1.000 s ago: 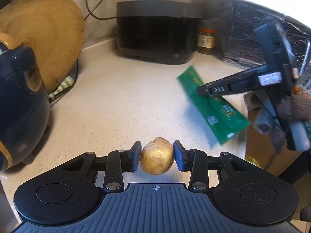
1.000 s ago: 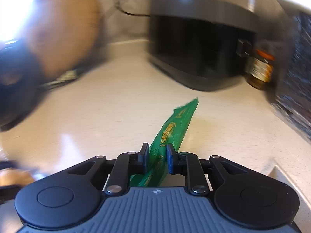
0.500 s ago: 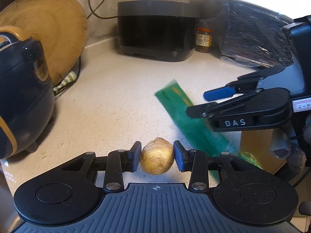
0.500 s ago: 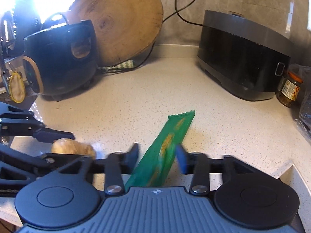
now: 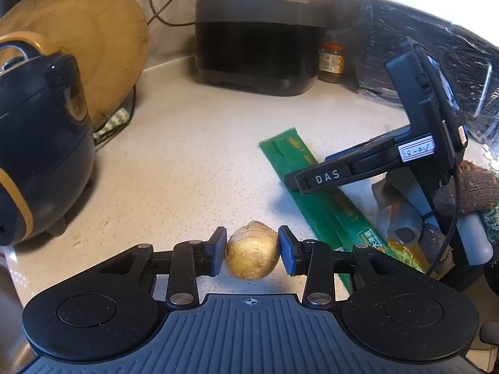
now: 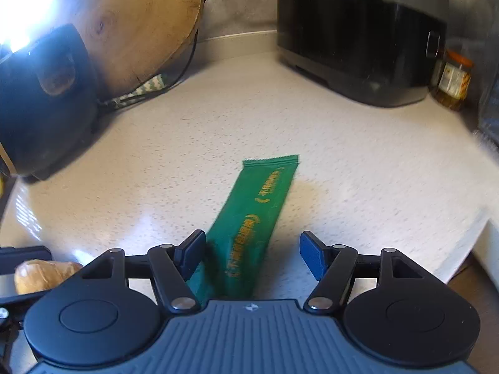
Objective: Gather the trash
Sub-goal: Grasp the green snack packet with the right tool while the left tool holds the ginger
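A round yellow-brown lump (image 5: 252, 251), papery like a peeled bulb, sits pinched between the blue pads of my left gripper (image 5: 252, 249) just above the pale counter. A long green snack wrapper (image 6: 259, 215) lies flat on the counter. My right gripper (image 6: 252, 252) hovers over its near end with jaws opening; the wrapper lies between the pads, which stand apart from it. In the left wrist view the wrapper (image 5: 287, 149) runs under the right gripper (image 5: 312, 171), held by a gloved hand (image 5: 467, 193). The lump (image 6: 40, 274) shows at the right wrist view's lower left.
A dark rice cooker (image 5: 37, 155) stands at the left, with a round wooden board (image 5: 93, 40) leaning behind it. A black appliance (image 5: 255, 53) and a jar (image 5: 332, 62) stand at the back, a black foil bag (image 5: 421, 62) at the right. The counter edge (image 6: 467, 249) runs close on the right.
My right gripper's jaws opened and let go of the green wrapper, which dropped flat onto the counter. The left gripper still grips the lump, barely moved.
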Motion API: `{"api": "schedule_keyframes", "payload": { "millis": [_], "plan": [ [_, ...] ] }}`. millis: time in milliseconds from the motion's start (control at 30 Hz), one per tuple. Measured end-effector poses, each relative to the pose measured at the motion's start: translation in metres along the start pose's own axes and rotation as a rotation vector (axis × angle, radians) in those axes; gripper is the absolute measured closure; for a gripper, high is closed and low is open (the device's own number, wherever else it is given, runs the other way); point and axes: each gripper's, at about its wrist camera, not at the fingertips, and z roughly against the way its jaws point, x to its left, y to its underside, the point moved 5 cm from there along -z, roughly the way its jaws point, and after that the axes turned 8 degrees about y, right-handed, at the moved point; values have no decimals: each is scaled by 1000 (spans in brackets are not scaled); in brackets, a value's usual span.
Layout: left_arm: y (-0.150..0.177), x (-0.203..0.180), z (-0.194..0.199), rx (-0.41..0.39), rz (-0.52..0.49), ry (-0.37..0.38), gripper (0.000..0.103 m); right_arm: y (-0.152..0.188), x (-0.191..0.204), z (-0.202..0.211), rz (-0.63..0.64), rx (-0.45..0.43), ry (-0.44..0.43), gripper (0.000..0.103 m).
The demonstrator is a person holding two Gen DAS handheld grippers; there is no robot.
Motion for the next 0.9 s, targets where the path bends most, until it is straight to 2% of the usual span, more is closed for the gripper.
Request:
{"api": "schedule_keyframes", "payload": {
  "millis": [33,100,367,500,667,900],
  "plan": [
    [0,1,-1,1,2,-1,62,1,1,1,7,-5,-9,53],
    [1,3,-2,4,7,-2,62,-1,4,6,11,-11,-29,71],
    [3,8,-2,8,31,-1,62,-5,20,36,8,-53,-161,72],
    [4,8,-1,7,39,0,62,-8,22,56,6,-105,-159,73],
    [1,7,6,-10,48,-13,62,-15,4,84,-34,-185,-145,73],
    [-8,-3,35,-111,53,-48,62,-4,-25,134,-79,-294,-152,73]
  ]
}}
